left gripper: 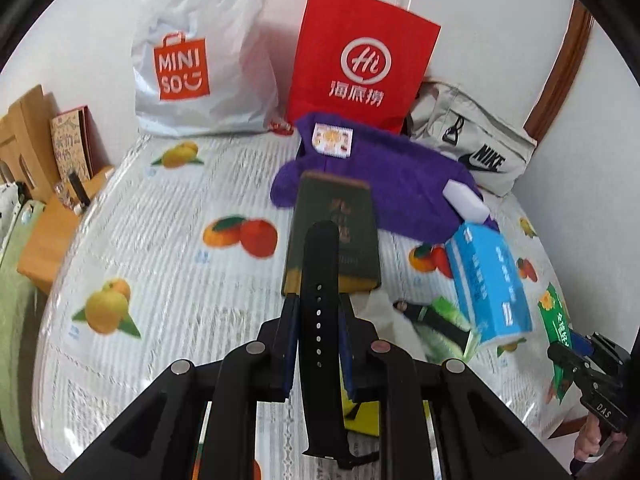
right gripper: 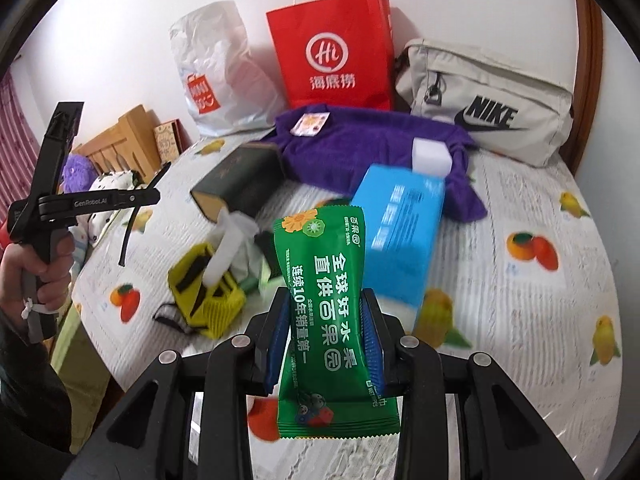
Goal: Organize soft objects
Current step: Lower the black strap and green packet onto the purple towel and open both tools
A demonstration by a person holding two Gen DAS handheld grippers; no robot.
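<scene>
My left gripper (left gripper: 318, 304) is shut on a black perforated strap (left gripper: 320, 280), which stands up between the blue pads. In the right wrist view that left gripper (right gripper: 152, 196) is raised at the left in a hand, and the strap (right gripper: 134, 220) dangles from it. My right gripper (right gripper: 325, 296) is shut on a green wet-wipes packet (right gripper: 320, 264), squeezing its middle. The right gripper (left gripper: 570, 350) and the packet (left gripper: 554, 316) also show at the left wrist view's right edge. On the table lie a purple towel (right gripper: 360, 148), a white sponge block (right gripper: 432, 156) and a blue tissue pack (right gripper: 400, 224).
A dark green box (right gripper: 240, 184), a yellow tissue holder (right gripper: 208, 292) and loose green wrappers lie on the fruit-print tablecloth (left gripper: 180, 260). At the back wall stand a Miniso bag (left gripper: 200, 60), a red paper bag (left gripper: 360, 60) and a Nike bag (right gripper: 488, 104). Wooden furniture (left gripper: 52, 232) borders the left.
</scene>
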